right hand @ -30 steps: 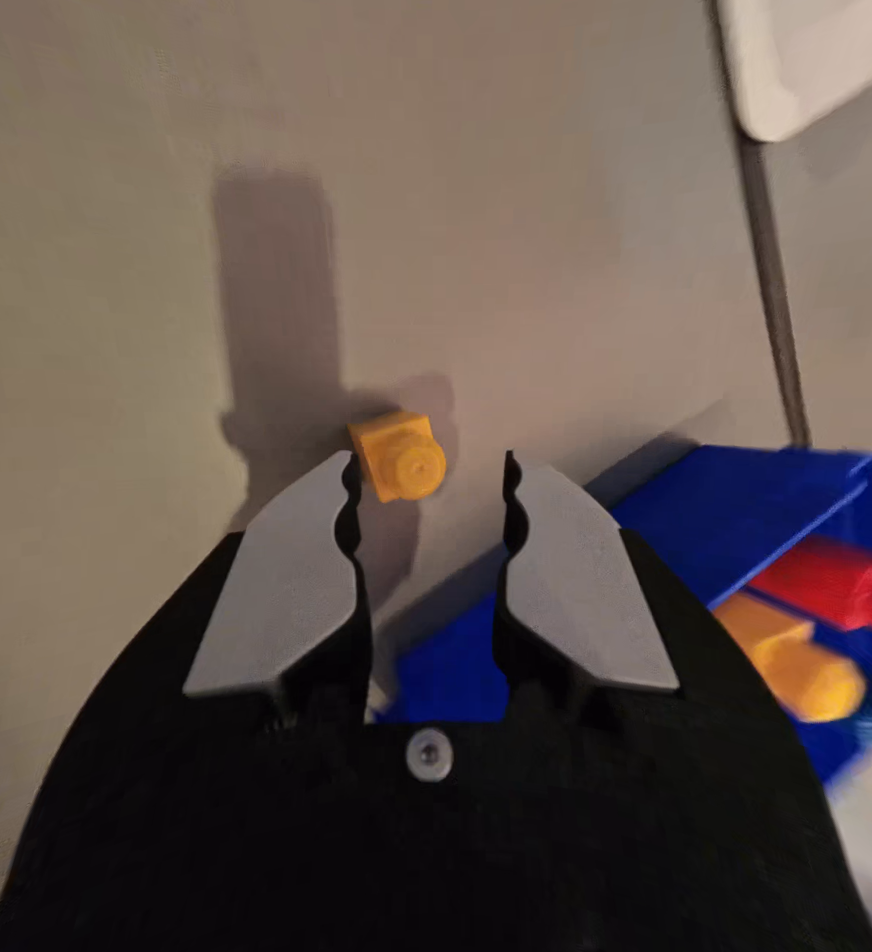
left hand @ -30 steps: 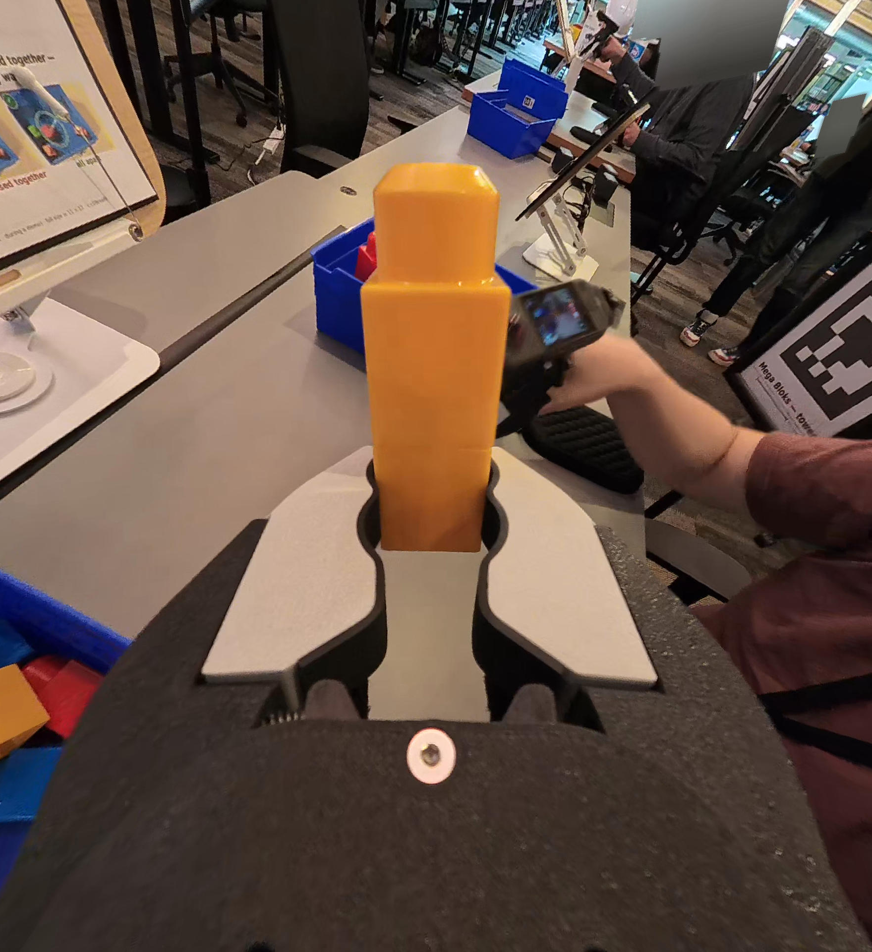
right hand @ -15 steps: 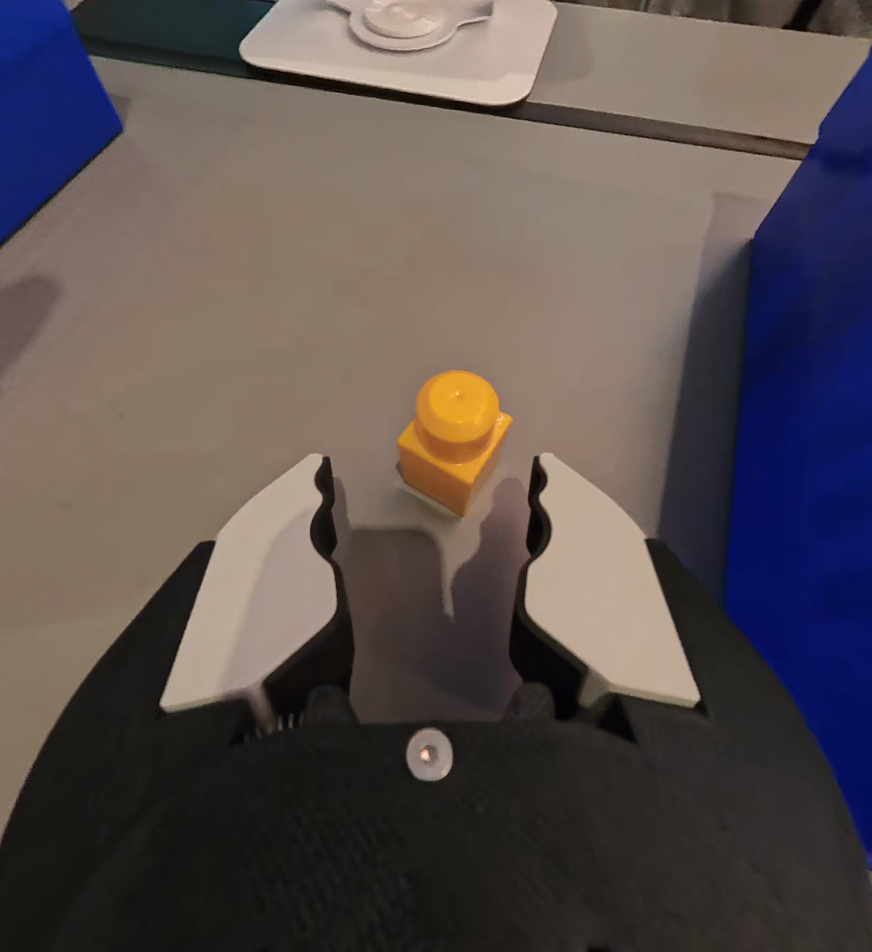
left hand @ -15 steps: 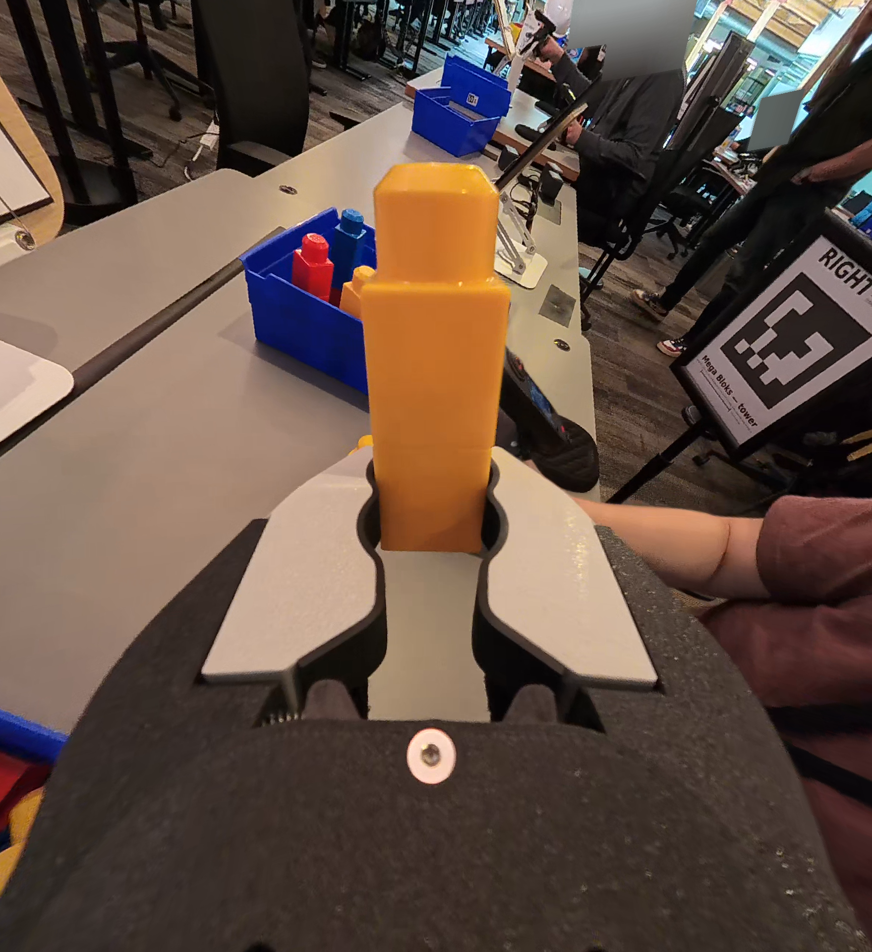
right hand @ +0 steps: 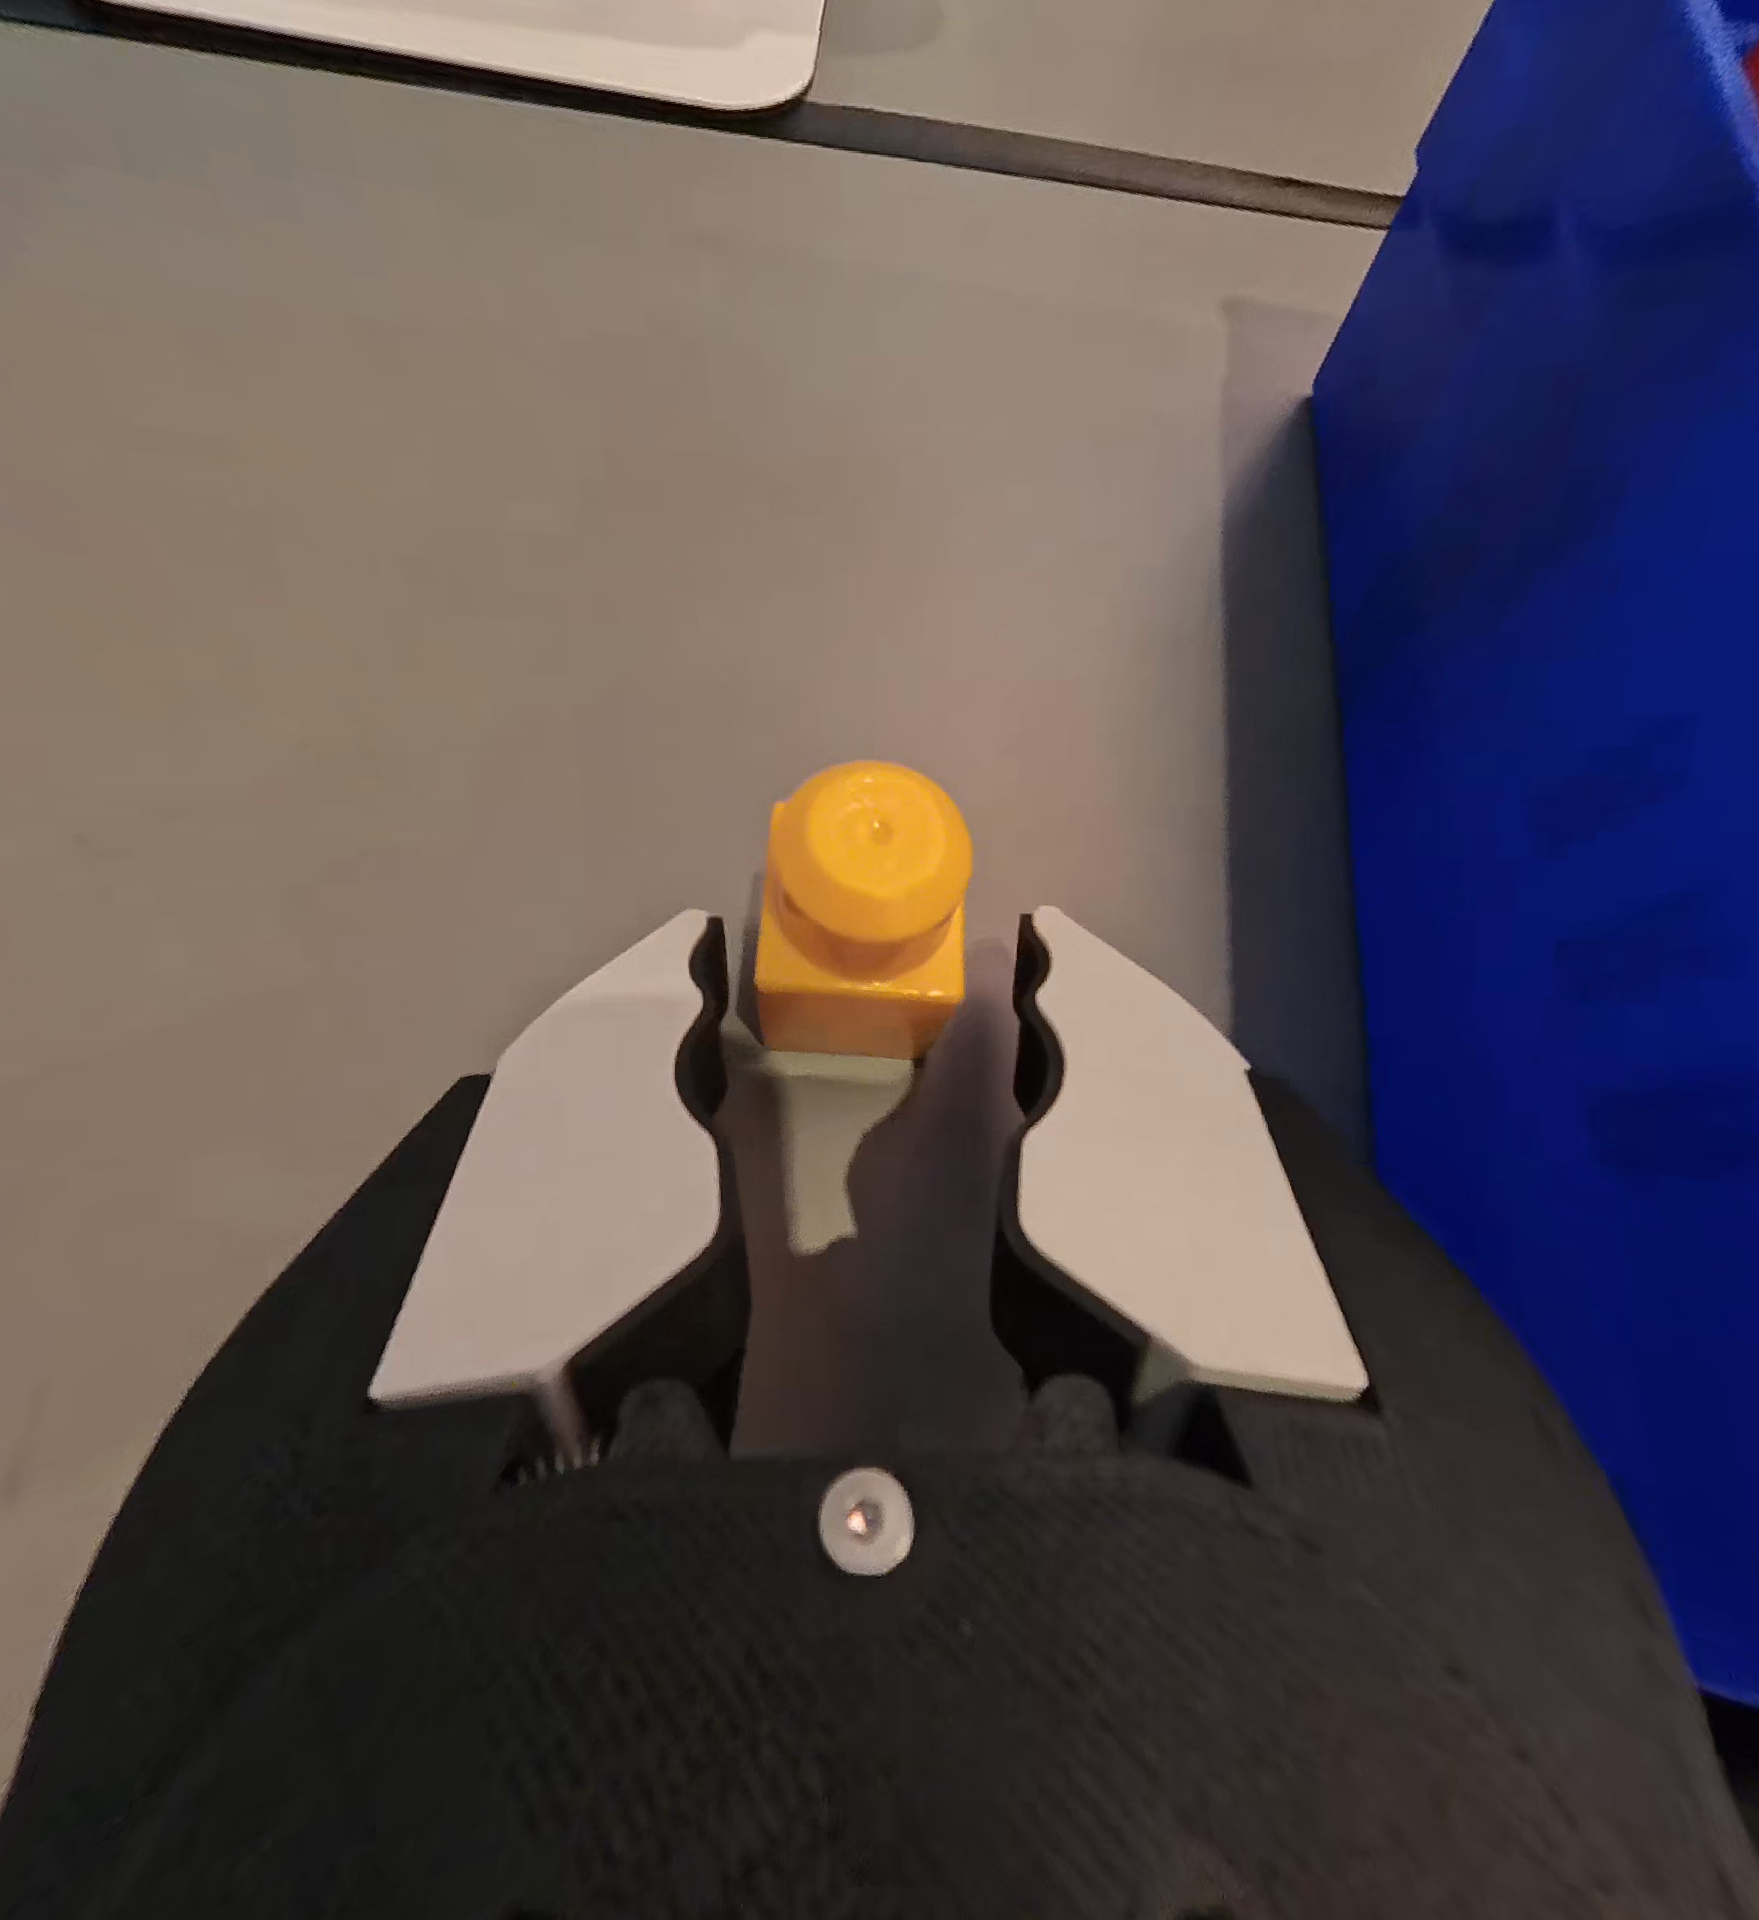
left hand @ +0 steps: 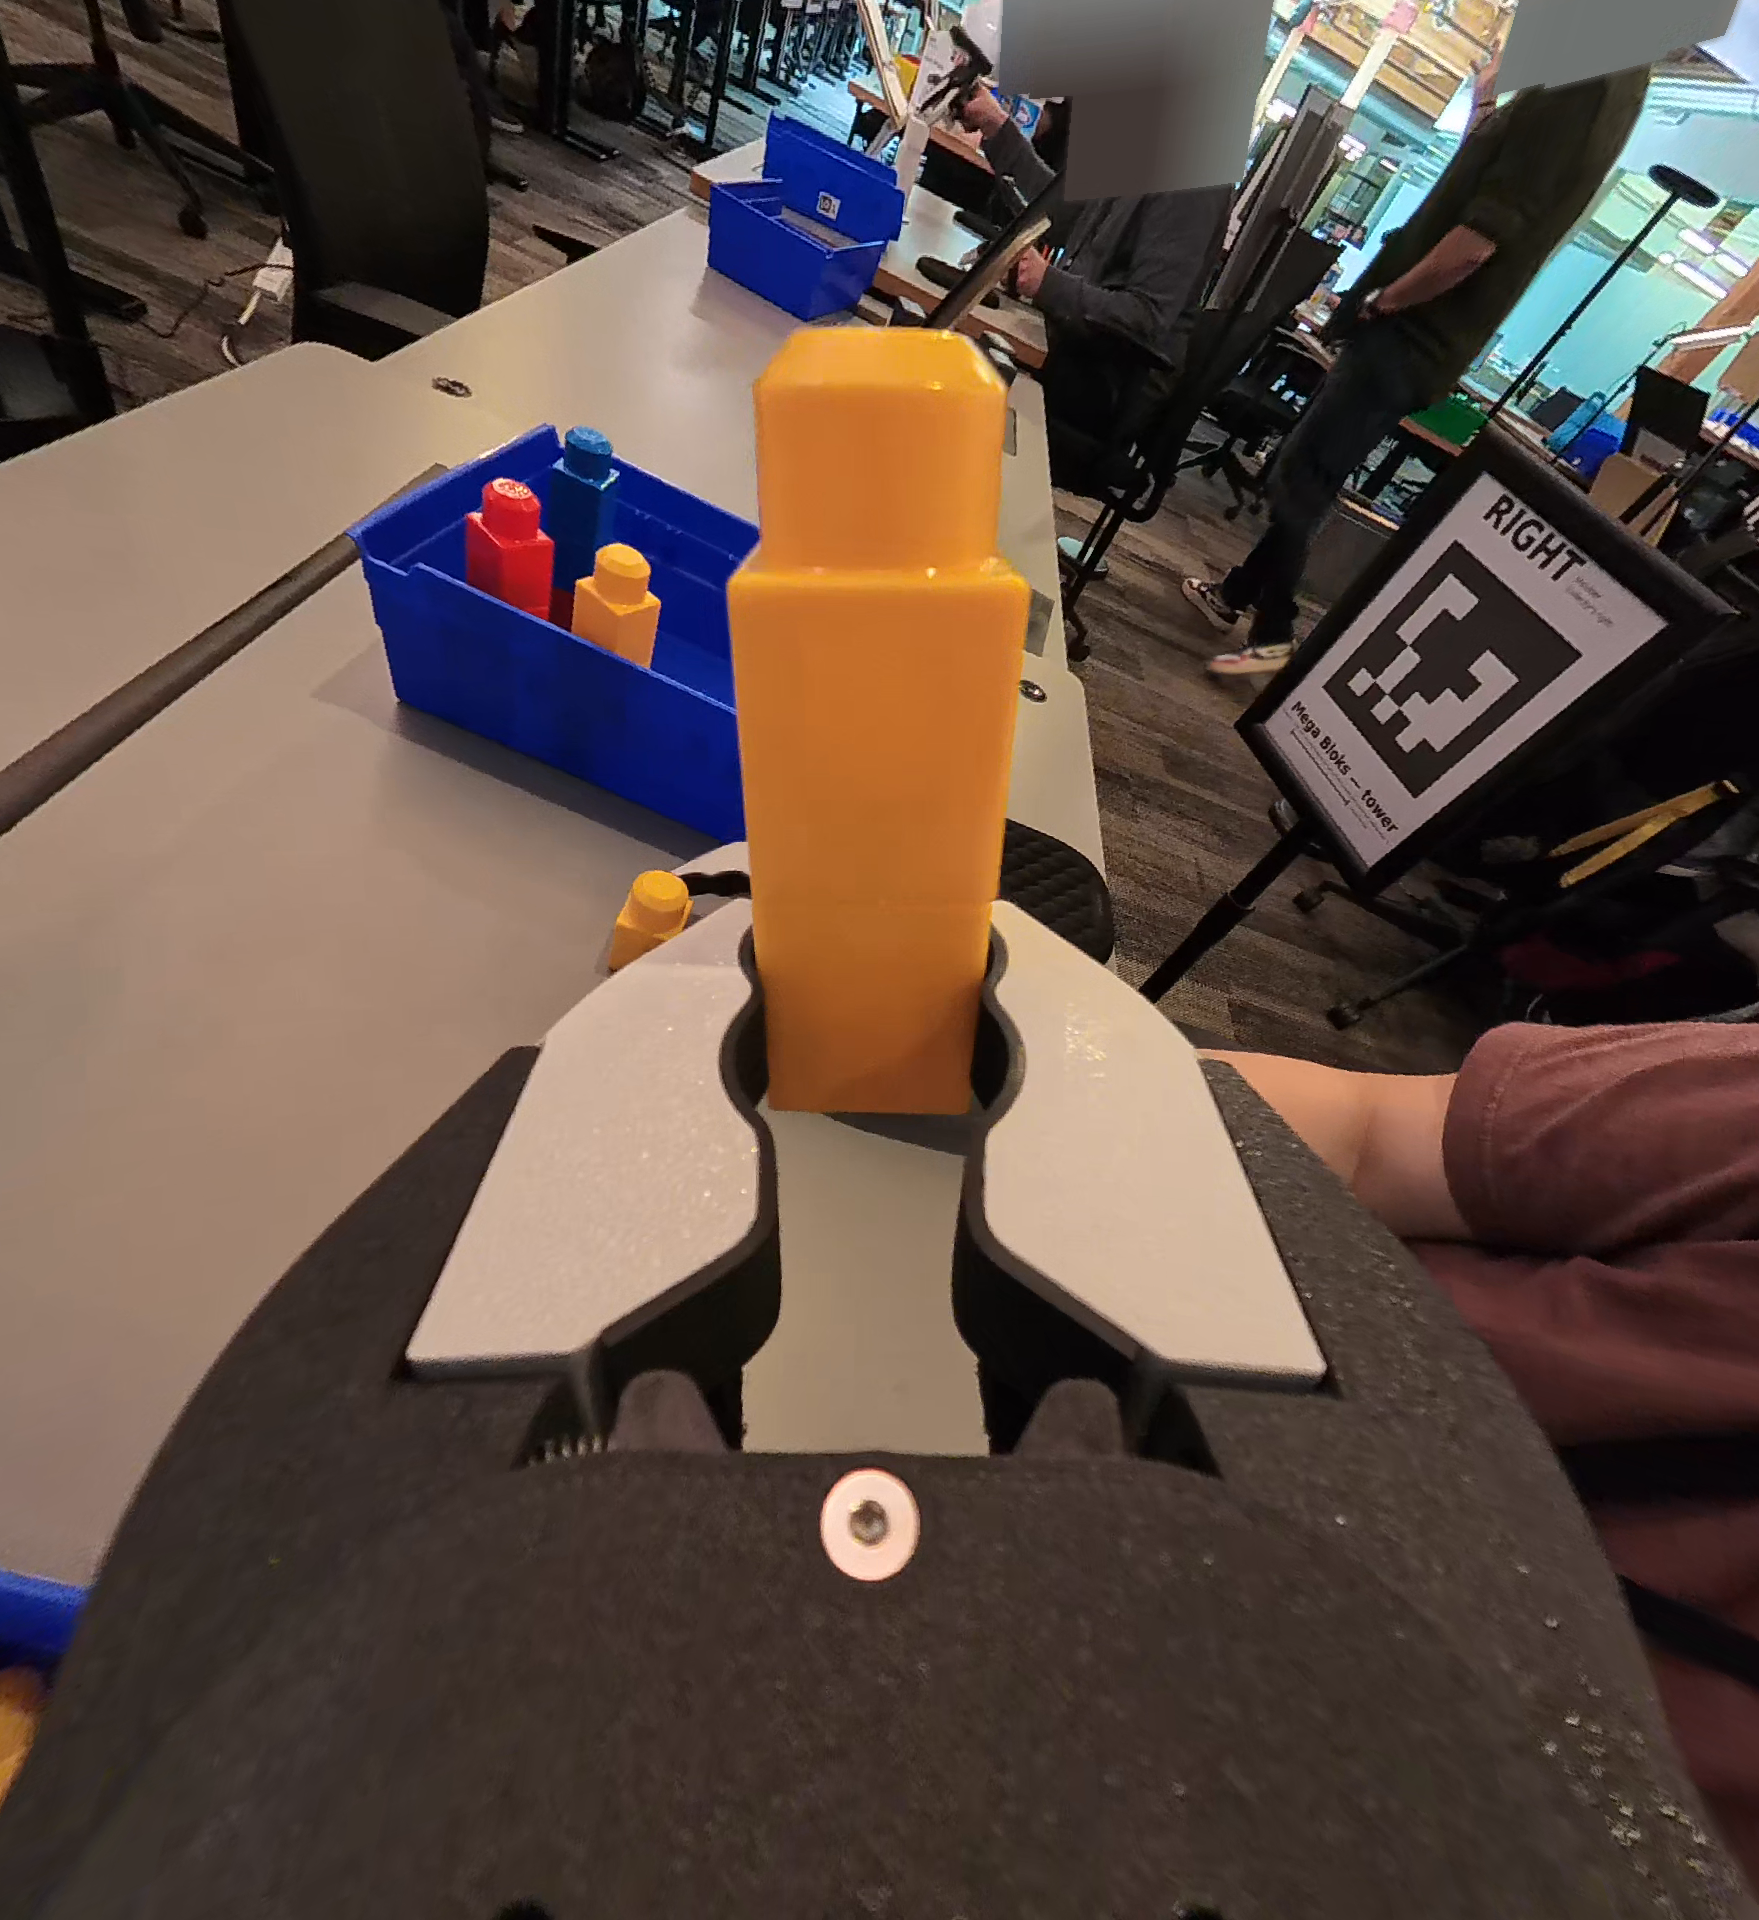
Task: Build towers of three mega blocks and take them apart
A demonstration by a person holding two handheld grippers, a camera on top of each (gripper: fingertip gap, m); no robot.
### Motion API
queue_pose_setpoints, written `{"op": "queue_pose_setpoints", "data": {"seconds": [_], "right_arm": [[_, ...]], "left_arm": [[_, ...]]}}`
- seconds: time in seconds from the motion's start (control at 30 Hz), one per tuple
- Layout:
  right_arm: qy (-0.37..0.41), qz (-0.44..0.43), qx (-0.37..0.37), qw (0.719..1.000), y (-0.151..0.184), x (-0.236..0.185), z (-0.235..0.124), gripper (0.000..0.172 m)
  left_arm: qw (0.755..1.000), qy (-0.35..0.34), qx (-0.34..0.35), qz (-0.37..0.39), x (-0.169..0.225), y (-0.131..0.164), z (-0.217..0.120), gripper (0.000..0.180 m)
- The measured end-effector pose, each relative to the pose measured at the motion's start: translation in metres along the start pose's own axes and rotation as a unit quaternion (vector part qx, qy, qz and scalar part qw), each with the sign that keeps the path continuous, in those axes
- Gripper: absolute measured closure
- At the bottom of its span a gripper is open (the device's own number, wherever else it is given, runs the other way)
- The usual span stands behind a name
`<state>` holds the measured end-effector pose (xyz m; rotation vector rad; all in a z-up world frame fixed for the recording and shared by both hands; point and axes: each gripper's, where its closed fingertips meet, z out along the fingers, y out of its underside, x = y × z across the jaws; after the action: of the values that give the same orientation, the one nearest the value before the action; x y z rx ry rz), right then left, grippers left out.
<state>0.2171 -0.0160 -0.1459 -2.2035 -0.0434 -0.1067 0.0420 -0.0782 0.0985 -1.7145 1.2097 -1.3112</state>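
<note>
Your right tool point(right hand: 870, 997) has closed in on the upright orange block point(right hand: 859, 935), unclenched astride it; left tool point(left hand: 870, 997) grips the orange stack point(left hand: 875, 748).

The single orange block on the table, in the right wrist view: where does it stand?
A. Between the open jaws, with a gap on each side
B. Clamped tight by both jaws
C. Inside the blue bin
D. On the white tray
A: the single orange block stands on the grey table, and bare space shows between it and each side of the right gripper.
</note>
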Motion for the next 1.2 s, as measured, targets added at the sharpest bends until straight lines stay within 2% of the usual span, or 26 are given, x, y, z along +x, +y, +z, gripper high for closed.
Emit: {"op": "queue_pose_setpoints", "data": {"seconds": [0.07, 0.17, 0.23, 0.3, 0.4, 0.47, 0.5, 0.57, 0.63, 0.73, 0.8, 0.87, 0.97, 1.07, 1.1, 1.2], "right_arm": [[-0.012, -0.001, -0.015, 1.000, 0.003, -0.003, 0.004, 0.132], [-0.058, 0.005, -0.002, 0.998, -0.002, -0.012, 0.000, 0.133], [-0.106, 0.006, 0.033, 0.994, -0.020, -0.021, -0.014, 0.134], [-0.182, 0.008, 0.074, 0.980, -0.051, -0.032, -0.040, 0.134], [-0.331, 0.001, 0.154, 0.931, -0.121, -0.047, -0.105, 0.134], [-0.441, -0.007, 0.196, 0.876, -0.171, -0.055, -0.163, 0.134], [-0.471, -0.016, 0.209, 0.857, -0.194, -0.054, -0.186, 0.135], [-0.536, -0.066, 0.204, 0.817, -0.222, -0.061, -0.225, 0.135], [-0.562, -0.105, 0.188, 0.798, -0.239, -0.069, -0.244, 0.135], [-0.593, -0.163, 0.141, 0.776, -0.238, -0.089, -0.250, 0.134], [-0.596, -0.181, 0.119, 0.773, -0.234, -0.098, -0.244, 0.134], [-0.631, -0.188, 0.093, 0.747, -0.226, -0.105, -0.249, 0.134], [-0.637, -0.190, 0.069, 0.744, -0.222, -0.106, -0.244, 0.135], [-0.631, -0.214, 0.021, 0.746, -0.207, -0.111, -0.237, 0.134], [-0.621, -0.220, 0.018, 0.752, -0.205, -0.112, -0.234, 0.134], [-0.629, -0.208, 0.009, 0.749, -0.204, -0.116, -0.236, 0.134]], "left_arm": [[1.000, -0.001, -0.001, -0.002, -0.002, 0.001, 0.001, 0.145], [1.000, 0.002, 0.000, -0.004, -0.007, 0.002, 0.002, 0.145], [1.000, 0.005, -0.001, -0.001, -0.010, 0.002, 0.004, 0.145], [1.000, 0.017, 0.000, 0.003, -0.010, 0.003, 0.007, 0.145], [0.999, 0.048, -0.002, 0.008, -0.006, 0.005, 0.014, 0.145], [0.998, 0.058, -0.009, 0.019, -0.005, 0.008, 0.020, 0.145], [0.998, 0.063, -0.016, 0.024, -0.004, 0.010, 0.023, 0.145], [0.996, 0.082, -0.023, 0.034, 0.003, 0.013, 0.030, 0.145], [0.995, 0.096, -0.022, 0.035, 0.008, 0.013, 0.035, 0.145], [0.993, 0.113, -0.026, 0.039, 0.015, 0.014, 0.040, 0.145], [0.991, 0.115, -0.038, 0.048, 0.019, 0.017, 0.044, 0.145], [0.991, 0.112, -0.043, 0.058, 0.021, 0.019, 0.047, 0.145], [0.990, 0.122, -0.039, 0.064, 0.027, 0.017, 0.047, 0.145], [0.989, 0.111, -0.069, 0.071, 0.025, 0.025, 0.049, 0.145], [0.989, 0.097, -0.079, 0.077, 0.021, 0.028, 0.050, 0.145], [0.988, 0.117, -0.081, 0.067, 0.026, 0.028, 0.048, 0.145]]}}
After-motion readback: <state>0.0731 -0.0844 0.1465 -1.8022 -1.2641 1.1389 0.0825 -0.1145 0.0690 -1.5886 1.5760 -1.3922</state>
